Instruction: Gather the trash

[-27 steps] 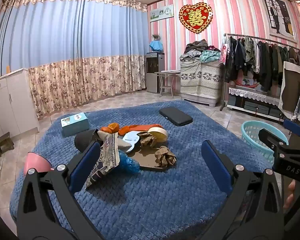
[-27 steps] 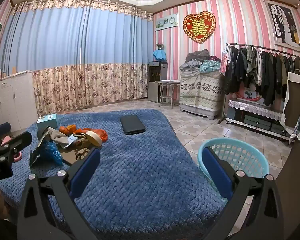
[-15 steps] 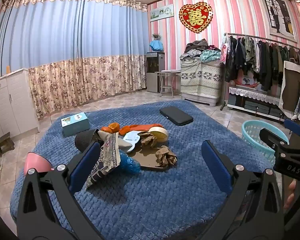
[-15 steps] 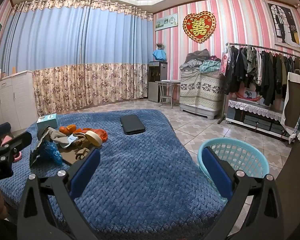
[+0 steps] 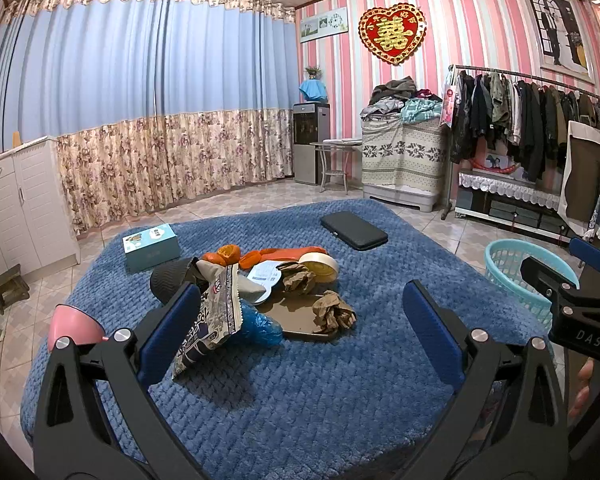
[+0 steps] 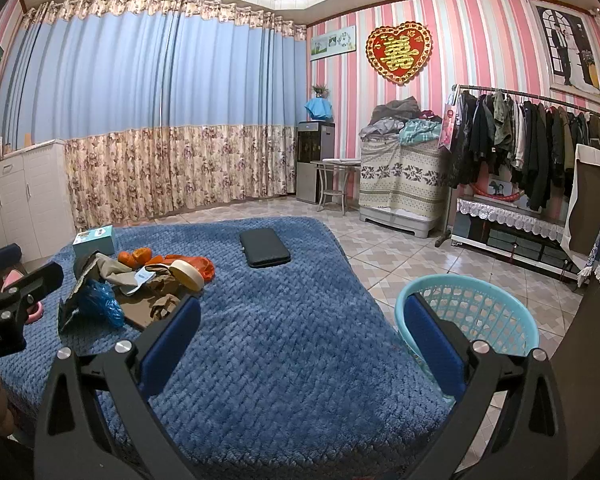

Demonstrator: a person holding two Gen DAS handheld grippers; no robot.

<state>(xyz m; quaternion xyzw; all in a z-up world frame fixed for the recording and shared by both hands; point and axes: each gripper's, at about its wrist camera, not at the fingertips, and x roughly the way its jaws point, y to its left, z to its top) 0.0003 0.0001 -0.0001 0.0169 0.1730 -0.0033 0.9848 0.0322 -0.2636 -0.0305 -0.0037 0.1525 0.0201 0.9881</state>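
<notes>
Trash (image 5: 284,296) lies heaped near the middle of a blue blanket (image 5: 320,392): crumpled brown paper (image 5: 334,312), a patterned snack wrapper (image 5: 212,320), a blue plastic bag (image 5: 260,328) and orange peel (image 5: 222,254). Both claws are spread wide and empty. Left gripper (image 5: 300,336) points slightly down at the pile, probably lined up for a first grab. Right gripper (image 6: 300,344) hovers between blanket and turquoise basket (image 6: 496,312), which stands on the floor just beside it, likely to receive the rubbish.
</notes>
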